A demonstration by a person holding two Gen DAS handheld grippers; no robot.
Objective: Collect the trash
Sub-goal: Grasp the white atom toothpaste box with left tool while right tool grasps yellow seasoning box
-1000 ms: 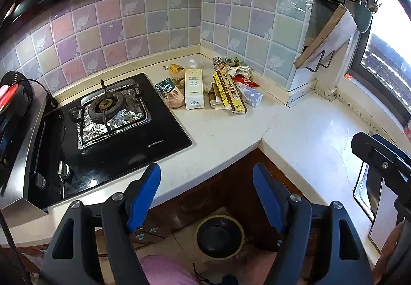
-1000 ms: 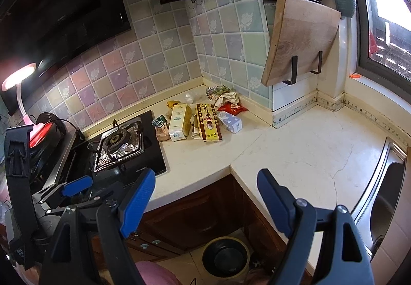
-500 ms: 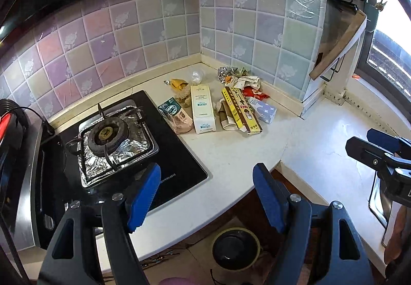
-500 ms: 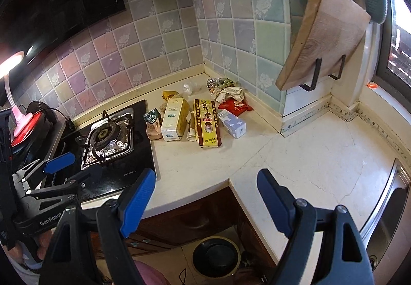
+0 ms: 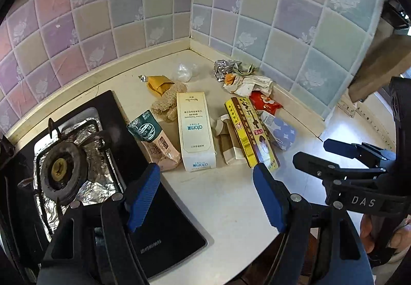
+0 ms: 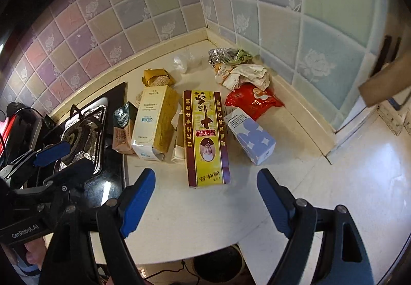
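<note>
Over the counter with trash piled in its tiled corner, keep both your left gripper and right gripper spread and empty, drop straight on the yellow-maroon box just ahead, then the white carton.

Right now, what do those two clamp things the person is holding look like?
Both the left gripper and the right gripper are black plastic frames held with silver screws, each ending in two fingers faced with blue pads. One body carries white lettering "GenRobot.AI", the other "DAS". No cables or sleeves are clearly visible.
</note>
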